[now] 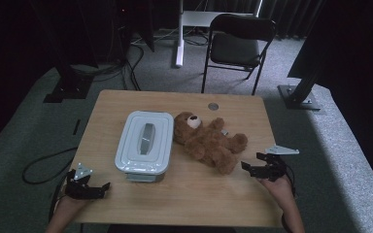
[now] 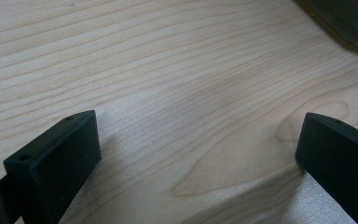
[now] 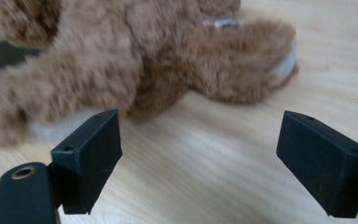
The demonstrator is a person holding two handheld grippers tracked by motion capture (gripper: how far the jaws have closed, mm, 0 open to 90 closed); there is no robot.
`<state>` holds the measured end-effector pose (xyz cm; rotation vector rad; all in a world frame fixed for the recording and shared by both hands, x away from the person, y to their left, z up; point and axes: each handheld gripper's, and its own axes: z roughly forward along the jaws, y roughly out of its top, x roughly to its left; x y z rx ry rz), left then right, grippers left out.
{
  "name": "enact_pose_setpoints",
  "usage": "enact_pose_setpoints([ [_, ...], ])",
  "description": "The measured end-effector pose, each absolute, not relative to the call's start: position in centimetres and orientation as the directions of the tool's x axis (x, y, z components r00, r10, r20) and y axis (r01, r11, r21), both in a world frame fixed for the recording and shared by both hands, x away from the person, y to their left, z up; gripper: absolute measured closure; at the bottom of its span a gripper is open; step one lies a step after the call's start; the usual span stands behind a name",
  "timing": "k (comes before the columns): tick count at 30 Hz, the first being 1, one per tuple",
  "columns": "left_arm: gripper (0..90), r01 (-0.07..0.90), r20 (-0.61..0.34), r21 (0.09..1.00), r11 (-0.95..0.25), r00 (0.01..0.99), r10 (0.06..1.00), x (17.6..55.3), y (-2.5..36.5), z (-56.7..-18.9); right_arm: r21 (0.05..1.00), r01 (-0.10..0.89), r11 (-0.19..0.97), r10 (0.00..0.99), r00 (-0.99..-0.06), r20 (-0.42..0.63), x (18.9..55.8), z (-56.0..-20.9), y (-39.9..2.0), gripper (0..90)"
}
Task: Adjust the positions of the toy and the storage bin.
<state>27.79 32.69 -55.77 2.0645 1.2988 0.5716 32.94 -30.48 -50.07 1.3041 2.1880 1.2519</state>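
Observation:
A brown teddy bear [image 1: 207, 141] lies on its back in the middle of the wooden table [image 1: 189, 194], head toward the far side. Beside it on the left stands a pale lidded plastic box [image 1: 144, 141] with a grey handle. My right gripper [image 1: 254, 162] is open at the bear's lower leg, a short gap away; in the right gripper view the bear's legs [image 3: 135, 65] lie just beyond the wide-spread jaws. My left gripper [image 1: 103, 187] is open near the table's front left edge, with bare wood between its jaws [image 2: 196, 140].
A dark folding chair [image 1: 238, 46] stands beyond the table's far edge. A round grommet [image 1: 213, 106] sits in the tabletop at the back. Black stand bases [image 1: 68, 90] flank the table on the grey carpet, and a cable [image 1: 43, 167] loops on the floor at left.

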Motion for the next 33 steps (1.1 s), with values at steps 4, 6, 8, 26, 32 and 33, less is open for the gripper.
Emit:
enact_pose_setpoints([
  [4,0.6,0.635,0.031,0.703,-0.319,0.421,0.907,27.8,32.7,-55.8,0.812,0.540,0.221,0.816,-0.559,0.150,33.7,-48.9,-29.9,13.1],
  [6,0.5,0.635,0.031,0.703,-0.319,0.421,0.906,27.8,32.7,-55.8,0.817,0.533,0.222,0.811,-0.566,0.148,34.2,-48.3,-29.5,13.2],
  [8,0.5,0.635,0.031,0.703,-0.319,0.421,0.907,27.8,32.7,-55.8,0.820,0.525,0.228,0.806,-0.574,0.143,34.8,-47.9,-29.1,13.2],
  [26,0.5,0.636,0.031,0.703,-0.319,0.421,0.906,27.8,32.7,-55.8,0.809,0.504,0.301,0.734,-0.664,0.140,40.0,-46.5,-24.1,13.2],
  [32,0.6,0.636,0.031,0.703,-0.319,0.421,0.907,27.8,32.7,-55.8,0.798,0.511,0.320,0.710,-0.687,0.155,41.3,-46.8,-22.6,13.2],
  [33,0.6,0.636,0.031,0.703,-0.320,0.421,0.906,27.8,32.7,-55.8,0.796,0.513,0.321,0.708,-0.689,0.158,41.5,-46.8,-22.4,13.2],
])
